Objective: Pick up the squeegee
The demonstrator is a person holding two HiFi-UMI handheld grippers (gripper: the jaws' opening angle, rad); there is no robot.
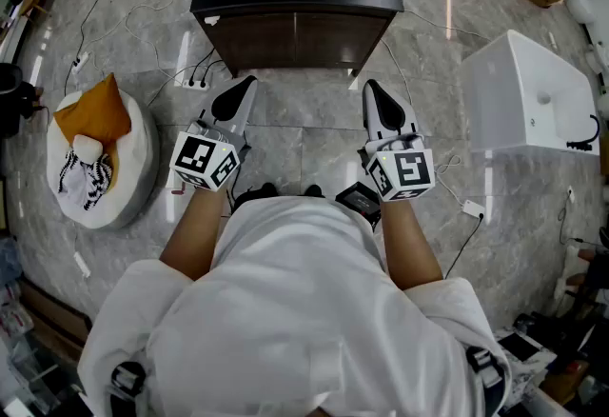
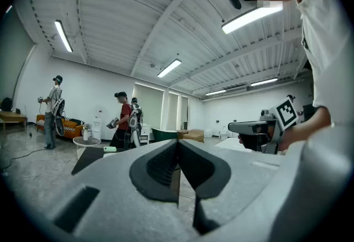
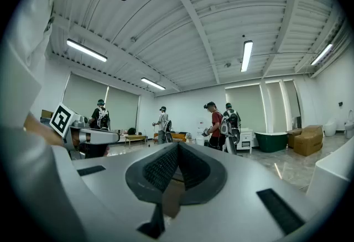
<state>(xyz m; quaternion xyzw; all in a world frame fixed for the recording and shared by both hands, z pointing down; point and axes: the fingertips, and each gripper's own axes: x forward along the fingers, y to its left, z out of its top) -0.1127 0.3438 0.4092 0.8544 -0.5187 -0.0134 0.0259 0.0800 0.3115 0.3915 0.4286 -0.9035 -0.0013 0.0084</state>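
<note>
Left gripper (image 1: 245, 84) jaws together, empty; right gripper (image 1: 372, 87) jaws together, empty, touching nothing.

Head view steeply downward; both gripper views level, outward.

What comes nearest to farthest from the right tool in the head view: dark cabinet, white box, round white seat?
1. Dark cabinet, just ahead of the right tool.
2. White box, to its right.
3. Round white seat, far left.
</note>
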